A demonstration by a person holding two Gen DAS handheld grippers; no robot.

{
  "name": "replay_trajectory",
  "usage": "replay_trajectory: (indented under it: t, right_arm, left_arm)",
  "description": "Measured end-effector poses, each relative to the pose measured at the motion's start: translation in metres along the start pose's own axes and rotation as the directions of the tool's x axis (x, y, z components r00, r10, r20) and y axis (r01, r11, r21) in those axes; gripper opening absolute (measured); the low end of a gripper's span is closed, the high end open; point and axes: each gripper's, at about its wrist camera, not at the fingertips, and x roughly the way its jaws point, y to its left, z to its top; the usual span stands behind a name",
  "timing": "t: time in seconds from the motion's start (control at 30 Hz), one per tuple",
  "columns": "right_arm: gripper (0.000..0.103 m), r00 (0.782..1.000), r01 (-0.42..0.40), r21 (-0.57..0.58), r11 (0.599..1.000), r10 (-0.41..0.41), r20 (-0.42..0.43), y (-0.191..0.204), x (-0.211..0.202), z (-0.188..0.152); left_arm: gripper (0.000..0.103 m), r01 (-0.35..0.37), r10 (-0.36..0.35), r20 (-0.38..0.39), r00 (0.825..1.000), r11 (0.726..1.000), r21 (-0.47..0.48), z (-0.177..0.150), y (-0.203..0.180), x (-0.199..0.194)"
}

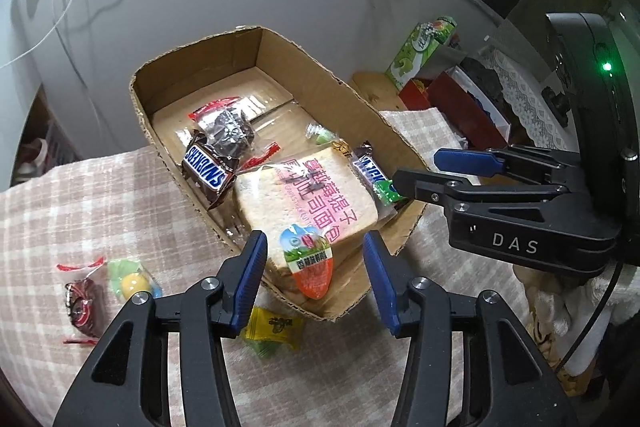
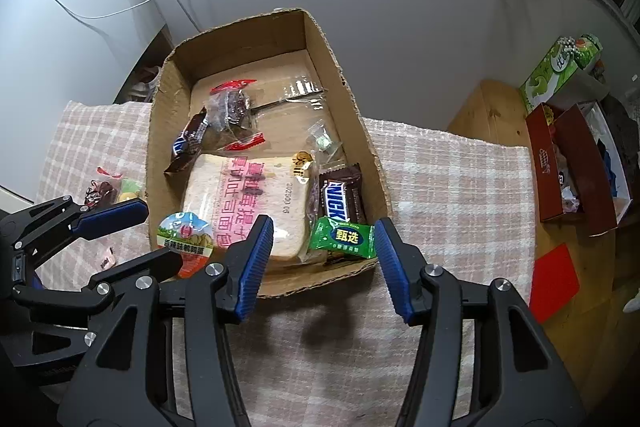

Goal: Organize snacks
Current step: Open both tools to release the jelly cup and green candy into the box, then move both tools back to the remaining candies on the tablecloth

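An open cardboard box (image 1: 136, 87) on the checked cloth holds a pink-printed bread pack (image 1: 312, 199), two Snickers bars (image 1: 208, 173), a clear-wrapped dark cake (image 1: 228, 131) and a small green sweet (image 1: 320, 135). My left gripper (image 1: 316, 283) is open over the box's near corner. An egg-shaped orange and blue snack pack (image 1: 308, 263) lies between its pads on the bread, touched by neither. My right gripper (image 2: 324, 263) is open too. A green packet (image 2: 344, 237) rests between its pads on a Snickers bar (image 2: 340, 199). The left gripper (image 2: 164, 233) shows at the left of the right wrist view.
On the cloth left of the box lie a wrapped dark cake (image 1: 82, 303), a green and yellow sweet pack (image 1: 128, 279) and a yellow packet (image 1: 276, 331). A red box (image 2: 576, 175) and a green carton (image 2: 556, 71) stand on the wooden table (image 2: 492, 115) at the right. A grey wall lies behind.
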Motion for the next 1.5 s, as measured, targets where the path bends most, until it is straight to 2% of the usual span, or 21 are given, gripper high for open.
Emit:
replay_trajectory:
  t: [0.33, 0.6, 0.73, 0.77, 0.97, 1.17, 1.5]
  right_arm:
    - [0.055, 0.998, -0.051, -0.03, 0.998, 0.052, 0.039, 0.026, -0.025, -0.003]
    - [0.055, 0.991, -0.121, -0.087, 0.989, 0.125, 0.046, 0.065, -0.041, -0.016]
    - [0.055, 0.985, -0.164, -0.132, 0.978, 0.169, 0.029, 0.089, -0.044, -0.026]
    - [0.055, 0.984, -0.173, -0.146, 0.974, 0.178, 0.022, 0.095, -0.044, -0.029]
    - [0.055, 0.977, -0.212, -0.232, 0.949, 0.204, -0.06, 0.136, -0.023, -0.048]
    - [0.055, 0.974, -0.226, -0.226, 0.948, 0.212, -0.082, 0.155, -0.004, -0.051]
    - [0.055, 0.971, -0.233, -0.177, 0.956, 0.22, -0.09, 0.179, 0.034, -0.025]
  left_arm:
    - [0.049, -0.016, 0.017, 0.03, 0.999, 0.999, -0.041, -0.007, 0.023, -0.027]
    - [0.049, -0.077, 0.086, 0.07, 0.994, 0.99, -0.12, -0.025, 0.076, -0.069]
    - [0.049, -0.12, 0.135, 0.068, 0.989, 0.974, -0.192, -0.038, 0.112, -0.082]
    - [0.049, -0.118, 0.139, 0.086, 0.987, 0.97, -0.211, -0.04, 0.118, -0.085]
    - [0.049, -0.141, 0.16, 0.059, 0.985, 0.958, -0.251, -0.067, 0.141, -0.094]
    - [0.049, -0.146, 0.16, 0.029, 0.987, 0.95, -0.277, -0.098, 0.149, -0.097]
    - [0.049, -0.124, 0.143, 0.043, 0.989, 0.945, -0.303, -0.09, 0.159, -0.081]
